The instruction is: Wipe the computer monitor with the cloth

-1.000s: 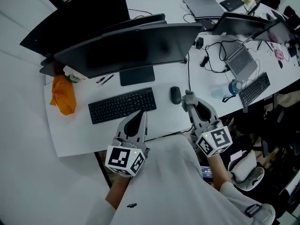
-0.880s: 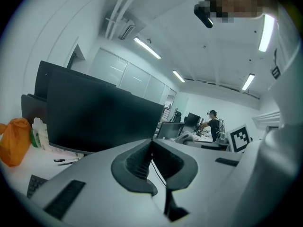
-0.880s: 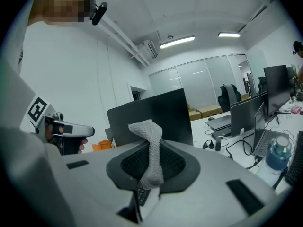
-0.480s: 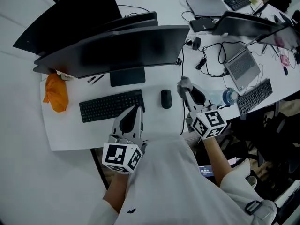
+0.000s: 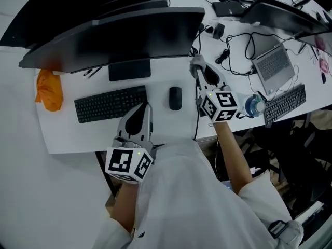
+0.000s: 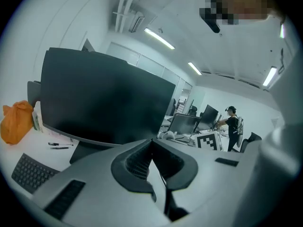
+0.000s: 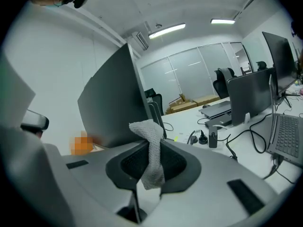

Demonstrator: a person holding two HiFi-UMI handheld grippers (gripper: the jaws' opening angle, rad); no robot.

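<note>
A white table [image 5: 67,134] stands on a pale grey floor [image 5: 36,201]. Strip lights [image 7: 165,30] are mounted on the white ceiling [image 7: 199,4]. A glass partition [image 7: 189,77] closes the far end, with a dark chair [image 7: 221,82] before it. The side wall [image 7: 57,65] is plain white.

Pale cloth [image 7: 147,131]: rough waffle-weave fabric. Monitor [image 6: 104,103] screen, 12 o'clock in head view: smooth, matt, dark. Right gripper [image 7: 151,148]: matt grey plastic, ribbed dark pads. Desk [image 5: 160,97]: smooth white.
</note>
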